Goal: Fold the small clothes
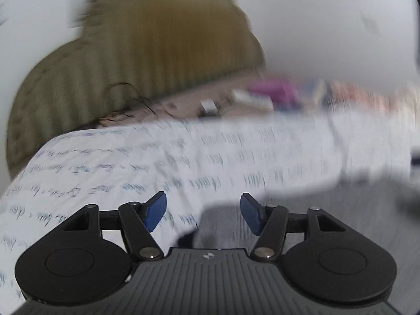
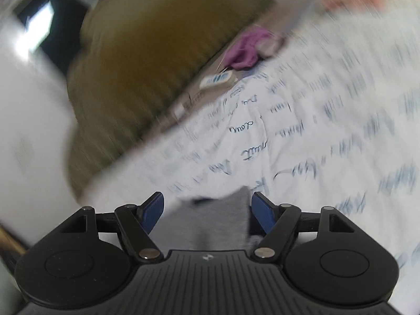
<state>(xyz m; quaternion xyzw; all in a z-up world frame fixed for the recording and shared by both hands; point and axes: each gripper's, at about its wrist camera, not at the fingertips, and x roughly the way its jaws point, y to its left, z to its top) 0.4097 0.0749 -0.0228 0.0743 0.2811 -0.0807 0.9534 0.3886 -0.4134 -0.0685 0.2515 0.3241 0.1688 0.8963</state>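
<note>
Left gripper [image 1: 203, 211] open, right gripper [image 2: 207, 211] open, one grey garment [image 2: 210, 220] below

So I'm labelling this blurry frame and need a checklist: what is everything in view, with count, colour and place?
Grey garment: one, grey, on the sheet, just ahead of both grippers.
Printed sheet: one, white with blue script, across the surface.
Ribbed cushion: one, olive, behind the sheet.
Purple item: one, purple, at the cushion's edge; too blurred to name.
Small label-like piece: one, white and blue, beside it.
Left gripper: one, black with blue pads, open.
Right gripper: one, same colours, open.
</note>
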